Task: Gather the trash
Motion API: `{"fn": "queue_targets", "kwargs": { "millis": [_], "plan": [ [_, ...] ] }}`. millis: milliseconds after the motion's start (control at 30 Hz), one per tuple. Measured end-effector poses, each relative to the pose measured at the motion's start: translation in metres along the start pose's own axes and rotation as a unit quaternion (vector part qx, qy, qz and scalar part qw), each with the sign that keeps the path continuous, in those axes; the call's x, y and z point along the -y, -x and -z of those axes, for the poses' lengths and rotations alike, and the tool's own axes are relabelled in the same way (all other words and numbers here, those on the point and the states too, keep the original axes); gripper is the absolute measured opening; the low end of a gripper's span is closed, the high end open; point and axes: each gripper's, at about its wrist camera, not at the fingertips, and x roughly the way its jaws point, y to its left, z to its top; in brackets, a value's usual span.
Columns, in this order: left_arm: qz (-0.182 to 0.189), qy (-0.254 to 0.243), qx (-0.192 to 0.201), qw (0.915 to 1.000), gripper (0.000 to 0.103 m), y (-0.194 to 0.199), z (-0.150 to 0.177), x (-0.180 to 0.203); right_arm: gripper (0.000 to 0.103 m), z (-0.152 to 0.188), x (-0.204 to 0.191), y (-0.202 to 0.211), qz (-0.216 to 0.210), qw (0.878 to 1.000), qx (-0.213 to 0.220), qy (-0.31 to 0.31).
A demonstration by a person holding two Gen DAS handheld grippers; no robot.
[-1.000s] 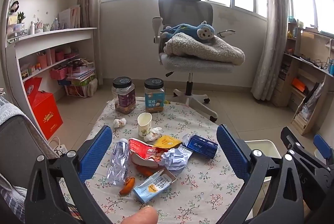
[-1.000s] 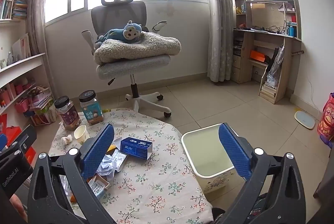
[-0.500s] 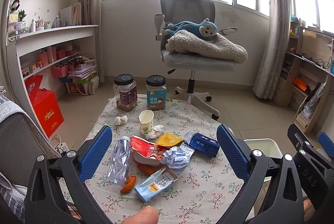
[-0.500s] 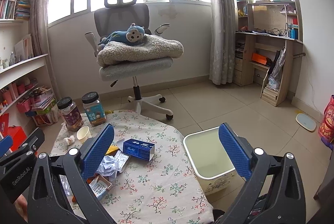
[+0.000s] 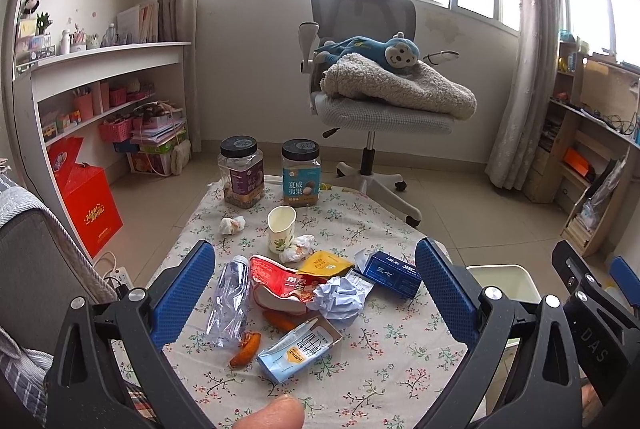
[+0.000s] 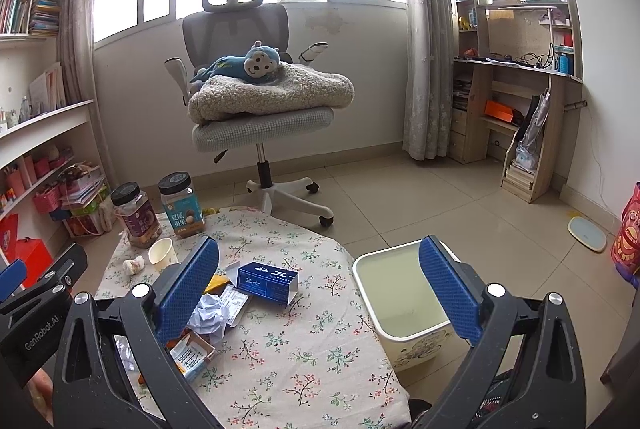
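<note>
Trash lies on a low table with a floral cloth (image 5: 384, 361): a crushed clear bottle (image 5: 229, 303), a red snack bag (image 5: 280, 285), a crumpled paper ball (image 5: 338, 299), a blue box (image 5: 394, 275), a yellow packet (image 5: 326, 263), a small carton (image 5: 298, 349), orange peel (image 5: 245, 349), a paper cup (image 5: 281, 229) and tissue wads (image 5: 232, 225). My left gripper (image 5: 314, 289) hangs open above the pile, holding nothing. My right gripper (image 6: 320, 289) is open over the table's right side, between the blue box (image 6: 267, 281) and the white bin (image 6: 404, 303).
Two black-lidded jars (image 5: 241, 171) (image 5: 301, 173) stand at the table's far edge. A grey office chair (image 5: 372, 97) with a blanket and a blue plush monkey is behind. Shelves (image 5: 100, 97) and a red bag (image 5: 86, 201) are left; a desk (image 6: 516, 101) is right.
Both grippers have risen and tilted slightly, so the table and the chair sit a little lower and nearer the middle of each view. Both stay open. No trash has moved.
</note>
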Motion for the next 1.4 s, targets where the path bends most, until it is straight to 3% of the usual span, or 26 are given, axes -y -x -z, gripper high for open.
{"fn": "queue_targets", "kwargs": {
  "millis": [1400],
  "plan": [
    [0.0,0.002,0.0,1.0,0.097,-0.0034,0.001,0.0002,0.096,0.0085,0.0029,-0.0015,0.0,1.0,-0.004,0.0]
  ]
}}
